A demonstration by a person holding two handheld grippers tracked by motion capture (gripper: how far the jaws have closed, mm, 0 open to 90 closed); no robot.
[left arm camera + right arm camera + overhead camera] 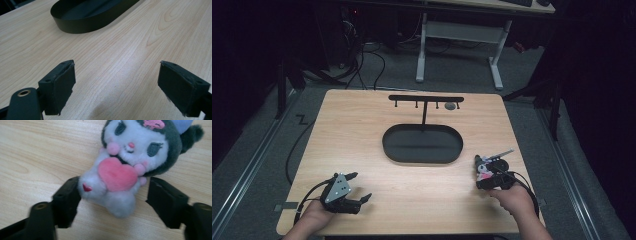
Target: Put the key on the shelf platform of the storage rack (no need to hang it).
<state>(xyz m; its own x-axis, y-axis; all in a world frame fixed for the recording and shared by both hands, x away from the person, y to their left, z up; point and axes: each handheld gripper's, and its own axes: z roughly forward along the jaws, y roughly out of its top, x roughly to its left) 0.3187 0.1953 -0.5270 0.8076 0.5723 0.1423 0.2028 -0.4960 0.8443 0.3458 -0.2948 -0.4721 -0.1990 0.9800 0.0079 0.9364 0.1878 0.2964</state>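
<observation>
At the near edge of the worktop [412,190], the left tongs [360,187] rest spread wide over bare wood with nothing between their 2 pads. The right tongs [113,195] stand spread around a small plush toy [125,162] lying on the wood at the near right, the left pad touching its body and the right pad just beside it. Farther off, mid-worktop, sits a black oval tray [422,144], and behind it a black T-shaped rack [426,99].

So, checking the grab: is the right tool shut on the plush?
Not yet: the right tool is open, with a gap beside the plush.
</observation>
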